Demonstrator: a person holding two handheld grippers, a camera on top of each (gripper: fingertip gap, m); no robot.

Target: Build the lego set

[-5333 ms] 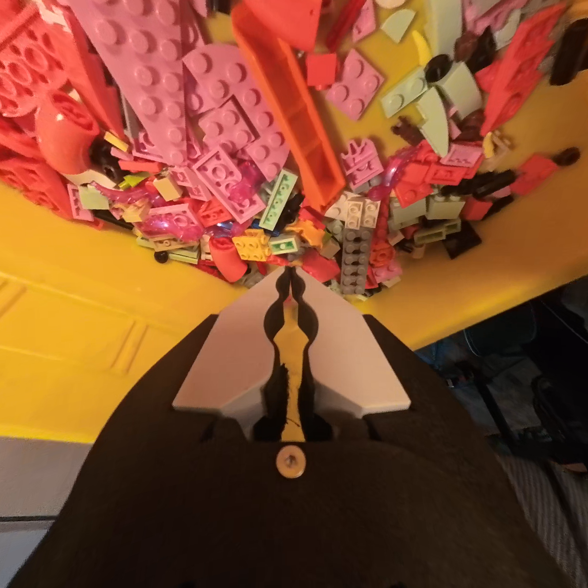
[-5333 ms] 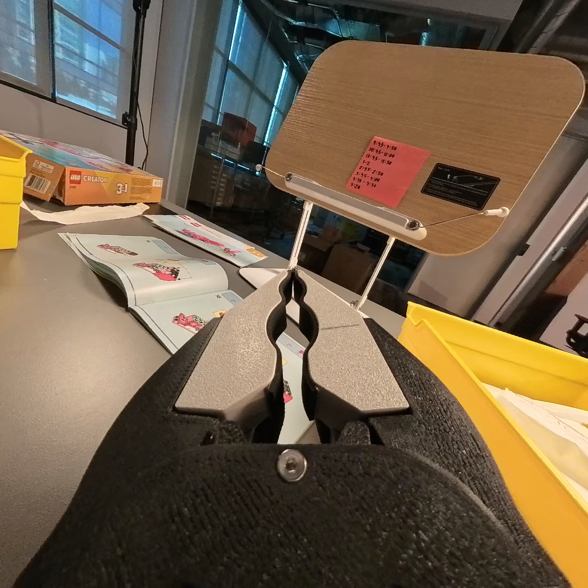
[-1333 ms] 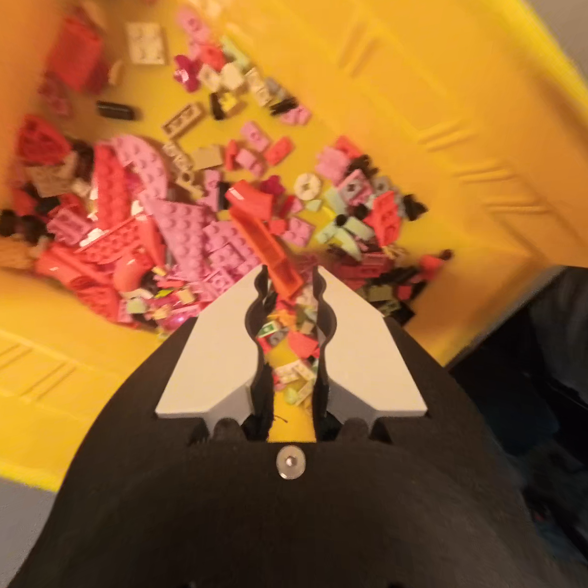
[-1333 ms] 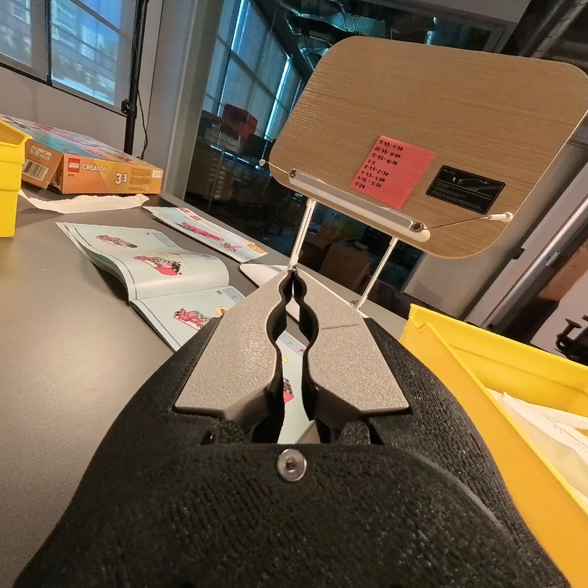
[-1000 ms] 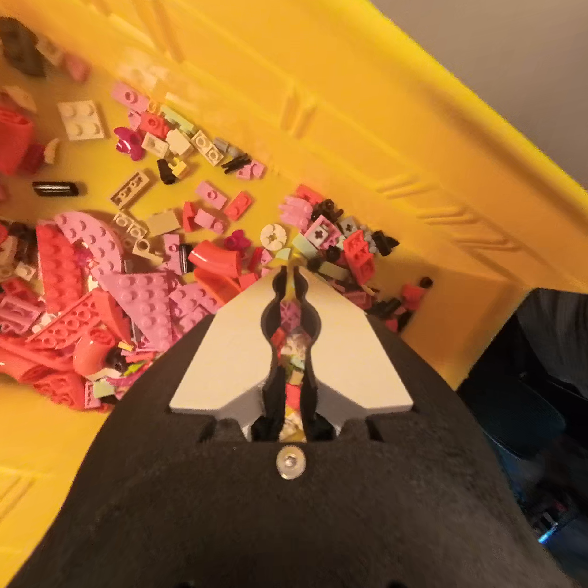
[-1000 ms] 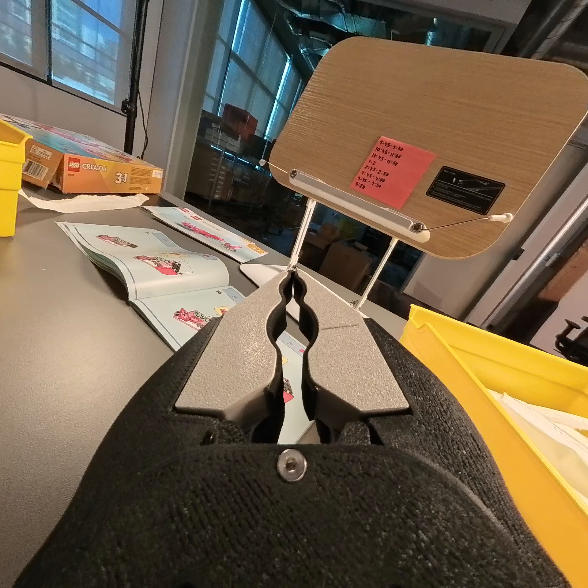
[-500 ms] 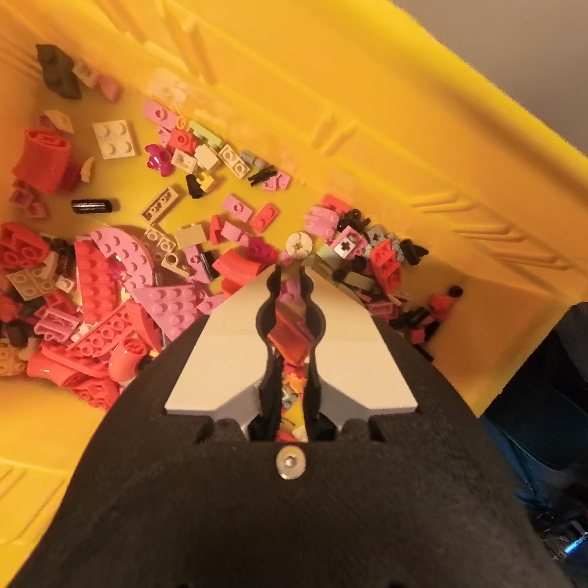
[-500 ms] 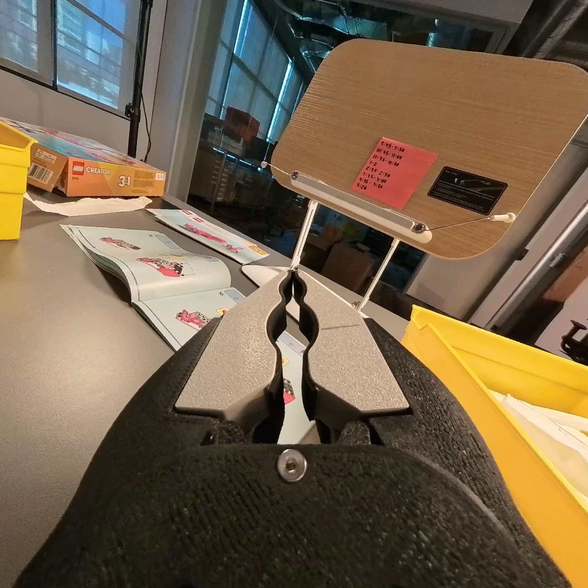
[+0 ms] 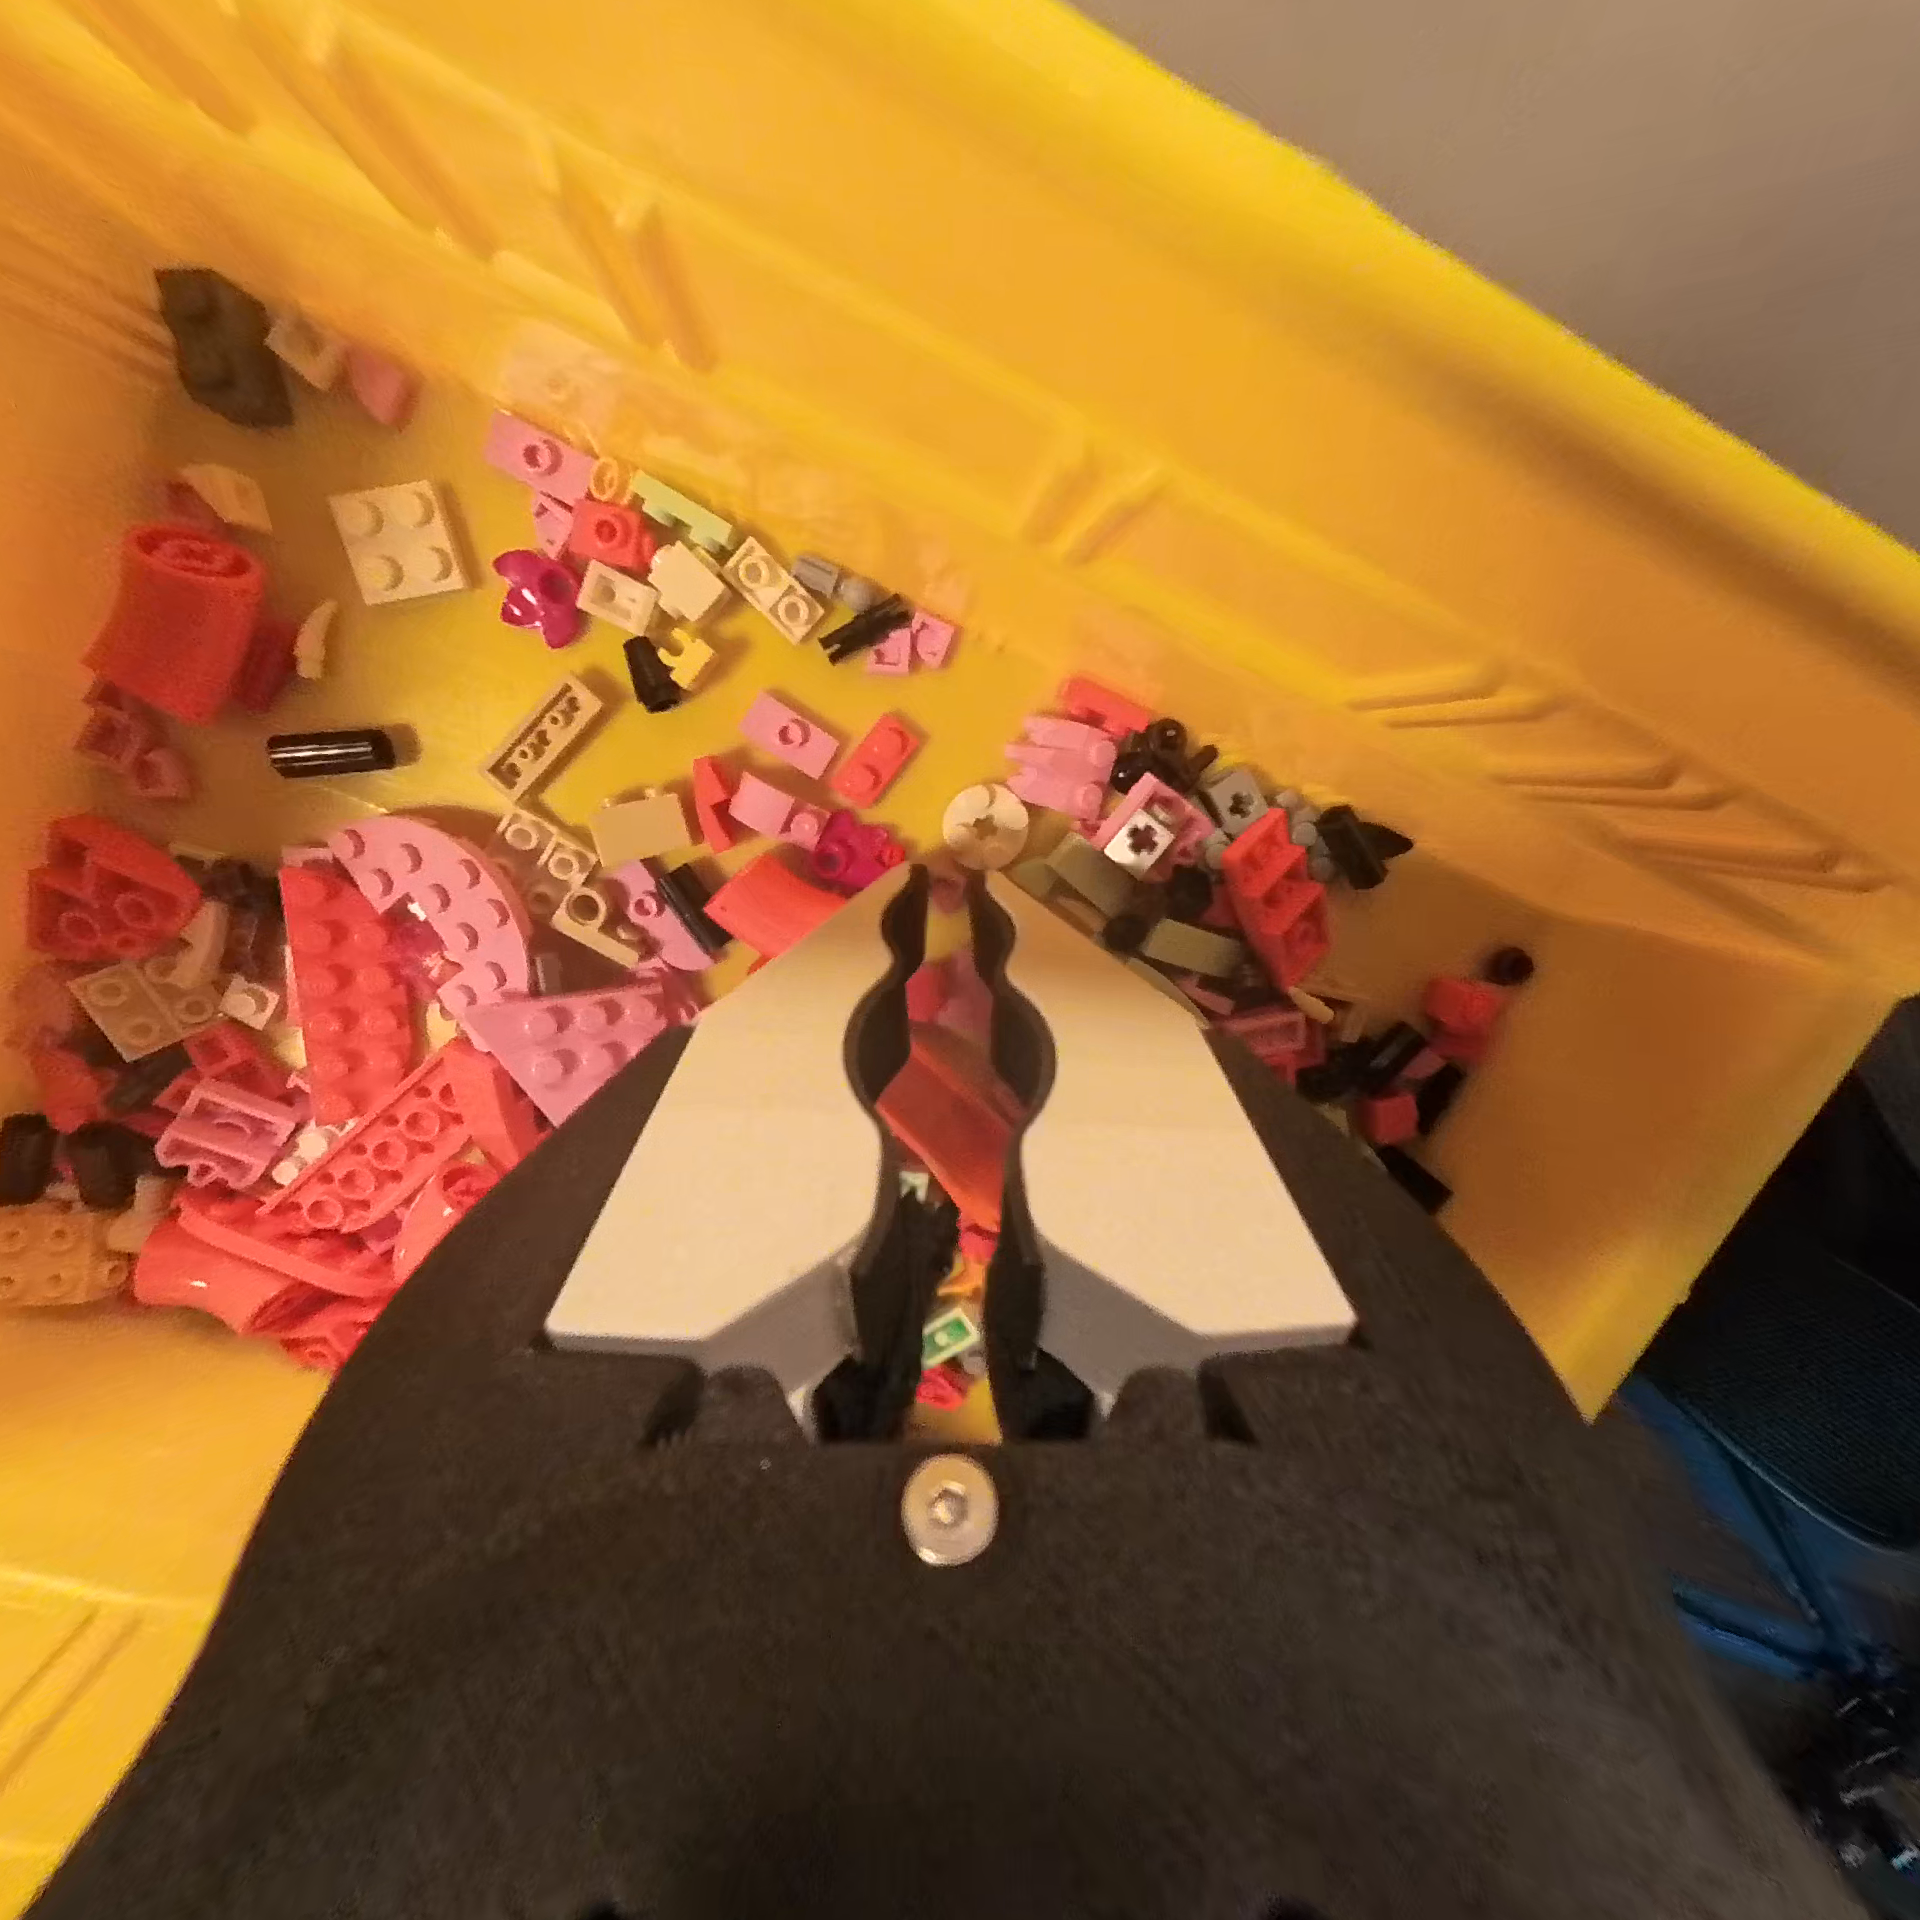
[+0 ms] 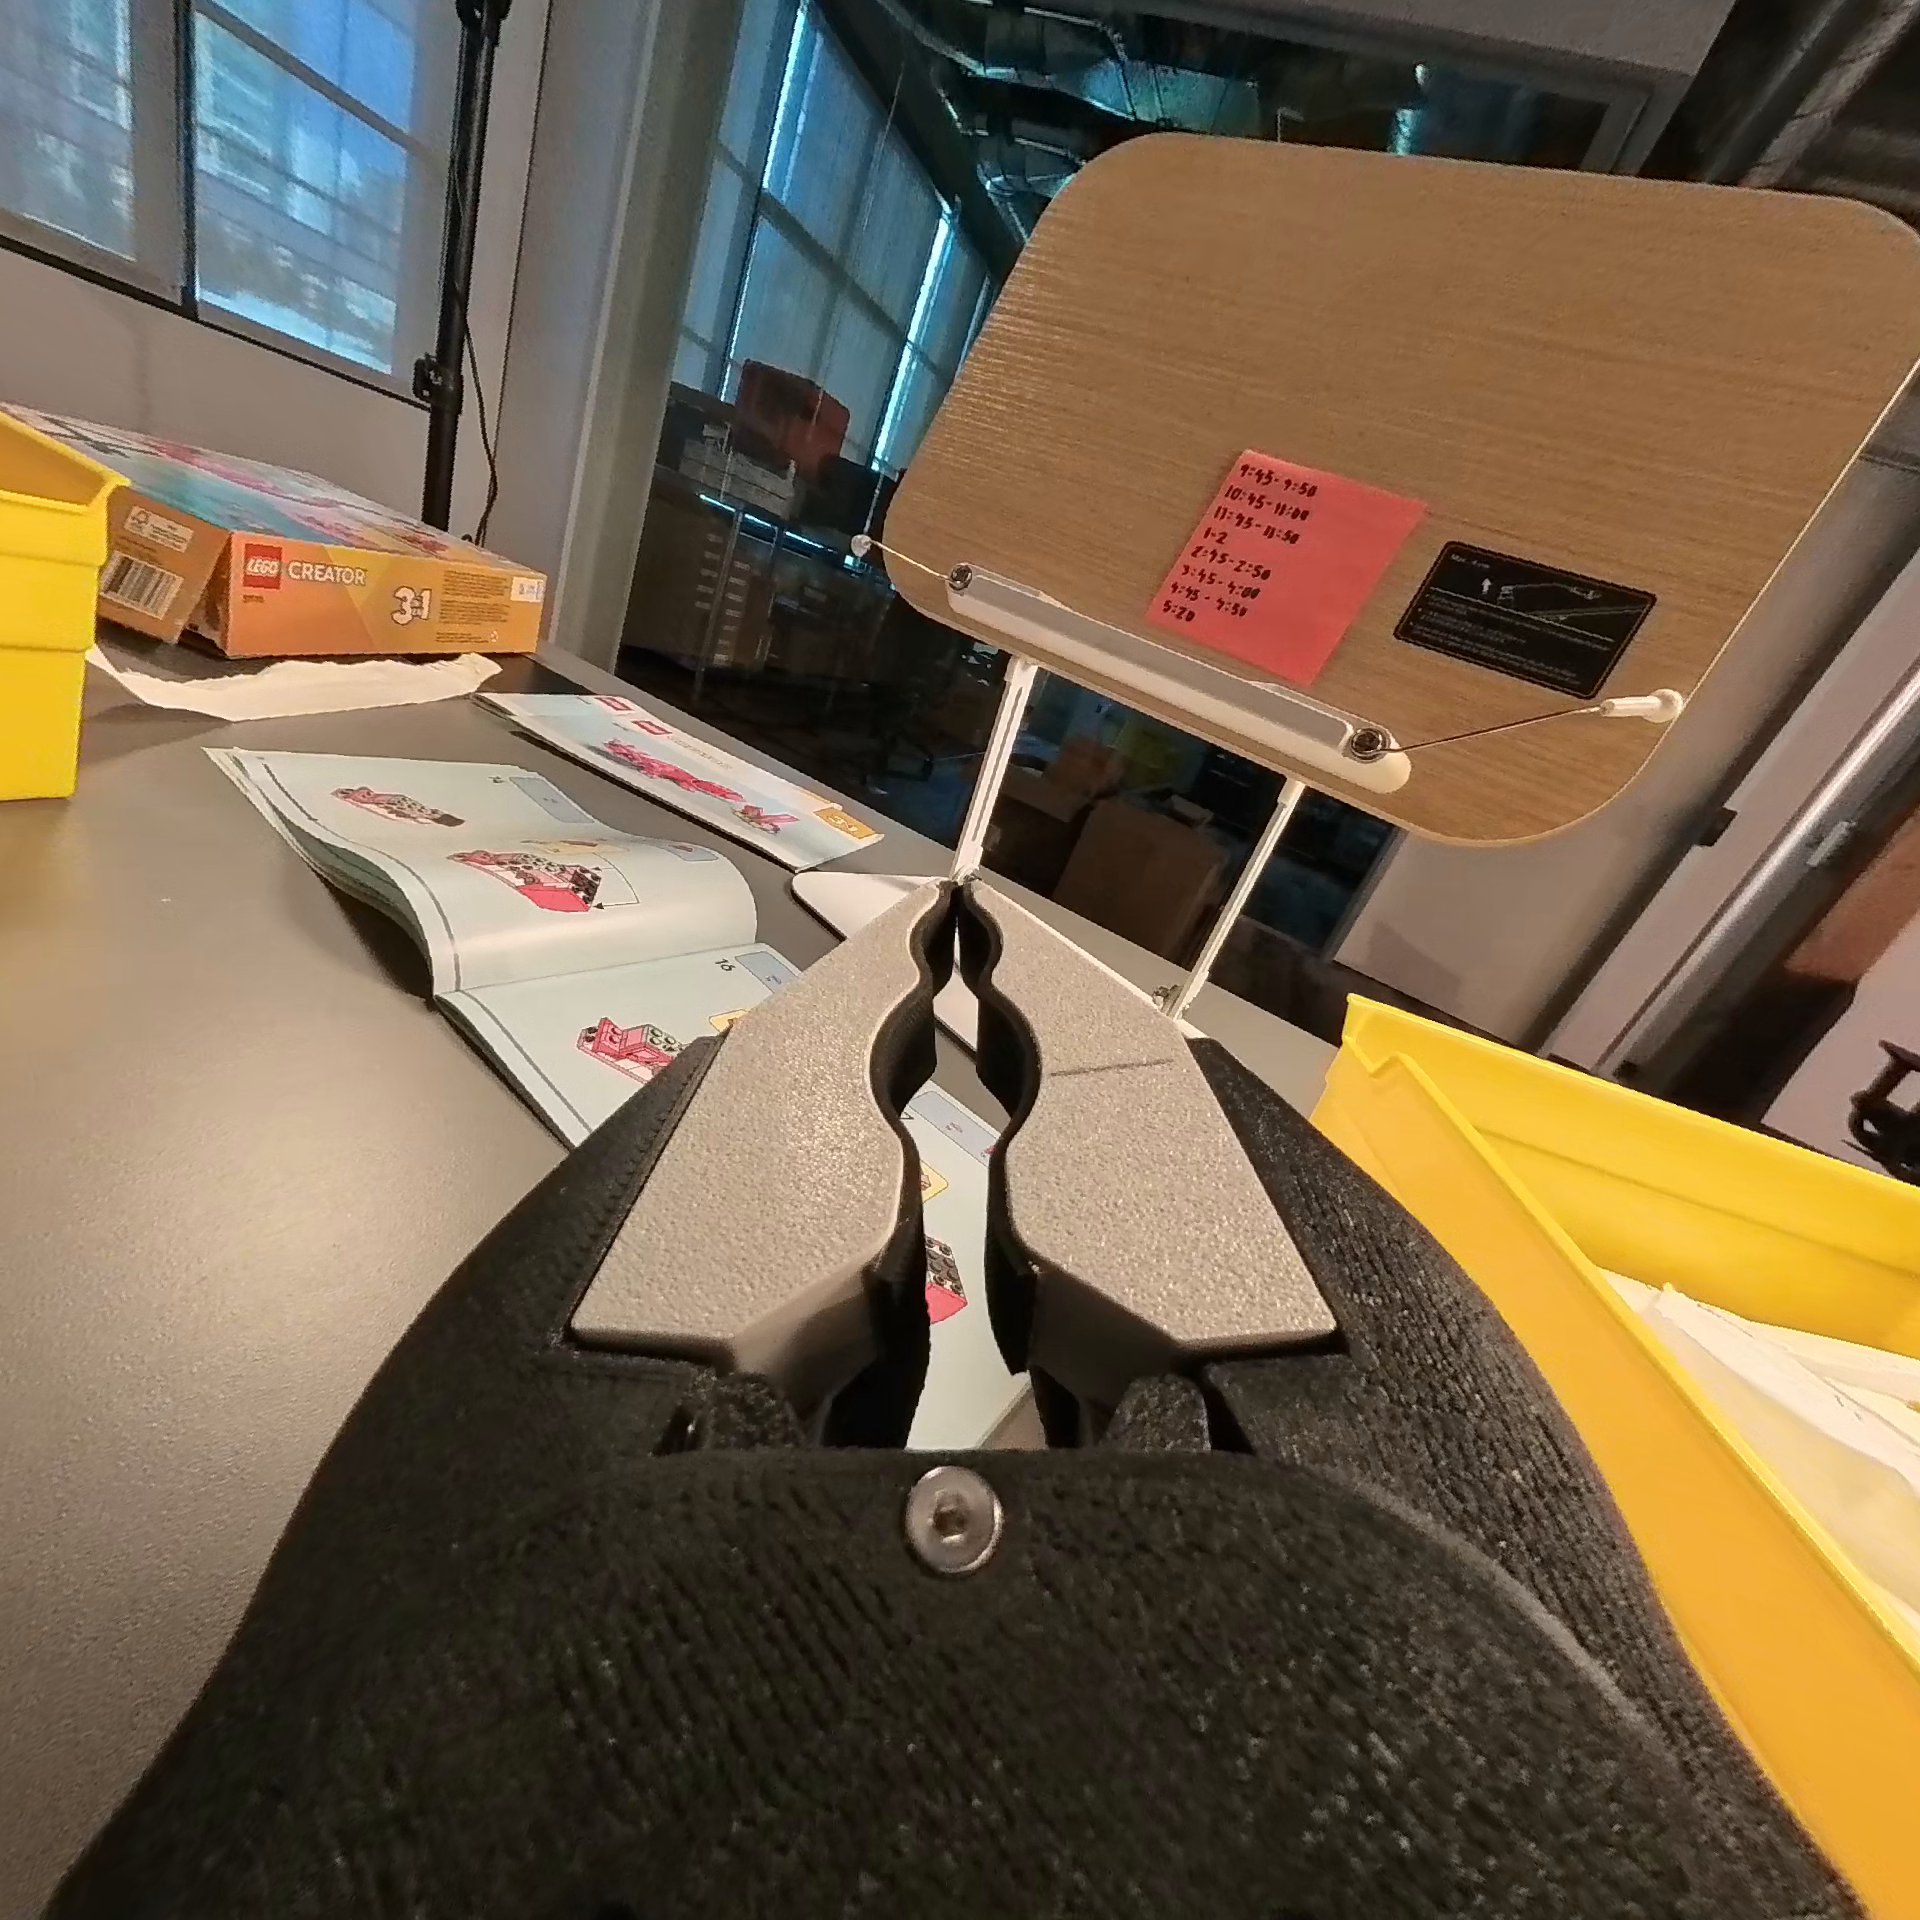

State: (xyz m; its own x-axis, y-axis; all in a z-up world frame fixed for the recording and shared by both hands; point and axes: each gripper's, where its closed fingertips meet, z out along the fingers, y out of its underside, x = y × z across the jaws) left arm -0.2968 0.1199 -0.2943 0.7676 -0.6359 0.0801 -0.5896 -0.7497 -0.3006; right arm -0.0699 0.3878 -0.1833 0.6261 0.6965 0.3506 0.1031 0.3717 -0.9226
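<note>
In the left wrist view my left gripper (image 9: 948, 888) reaches into a yellow bin (image 9: 935, 312) of loose toy bricks. Its fingertips are nearly together on a small pink piece (image 9: 943, 891), which fills the narrow gap and touches both pads. A cream round piece (image 9: 985, 826) lies just beyond the tips, with a magenta flower piece (image 9: 852, 847) and a red curved piece (image 9: 769, 899) to their left. In the right wrist view my right gripper (image 10: 956, 883) is shut with nothing between its tips, low over a grey table (image 10: 208, 1091).
Pink and red plates (image 9: 416, 987) are piled at the bin's left. On the table are an open instruction booklet (image 10: 520, 883), a toy box (image 10: 343, 592), a wooden book stand (image 10: 1403, 416), a yellow bin (image 10: 1662, 1195) at right and another (image 10: 42, 623) at far left. About 35 cm separates my left fingertips from my right.
My left gripper moved across the bin from the big pile toward the far wall, opened a little, then narrowed onto the small pink piece. The right gripper has stayed still and shut.
</note>
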